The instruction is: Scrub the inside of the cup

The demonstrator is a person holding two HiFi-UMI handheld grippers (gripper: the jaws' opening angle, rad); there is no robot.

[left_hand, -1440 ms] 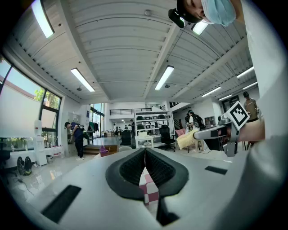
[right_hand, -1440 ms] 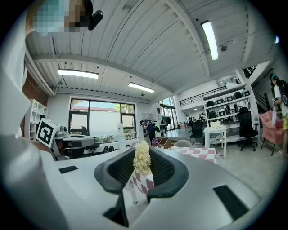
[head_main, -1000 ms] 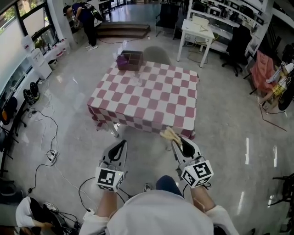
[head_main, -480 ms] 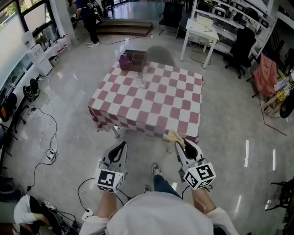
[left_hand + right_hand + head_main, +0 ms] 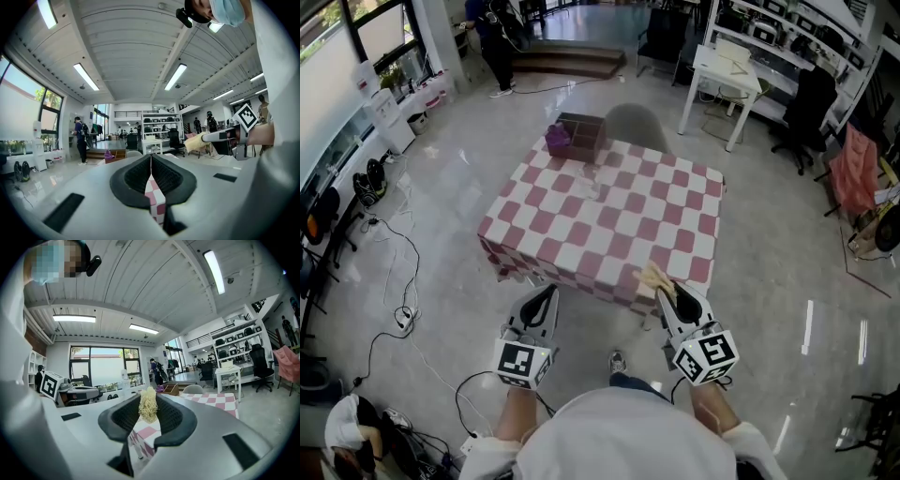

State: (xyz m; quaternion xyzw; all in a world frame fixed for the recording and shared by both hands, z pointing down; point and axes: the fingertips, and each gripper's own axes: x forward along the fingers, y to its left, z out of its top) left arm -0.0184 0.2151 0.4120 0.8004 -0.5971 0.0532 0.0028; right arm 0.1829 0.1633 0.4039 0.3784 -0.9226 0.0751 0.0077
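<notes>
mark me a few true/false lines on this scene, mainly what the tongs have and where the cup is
The right tongs grip a yellow scrubber. True.
The left tongs stand wide open. False: they are shut and empty.
The cup is in the left tongs. False: it stands on the table, apart from both tongs.
A brown box sits at the table's far corner. True.

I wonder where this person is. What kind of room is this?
Probably a big lab or workshop-style office. Shelves of equipment line the far wall, a white desk and a black office chair stand nearby, and cables trail across the shiny floor.
</notes>
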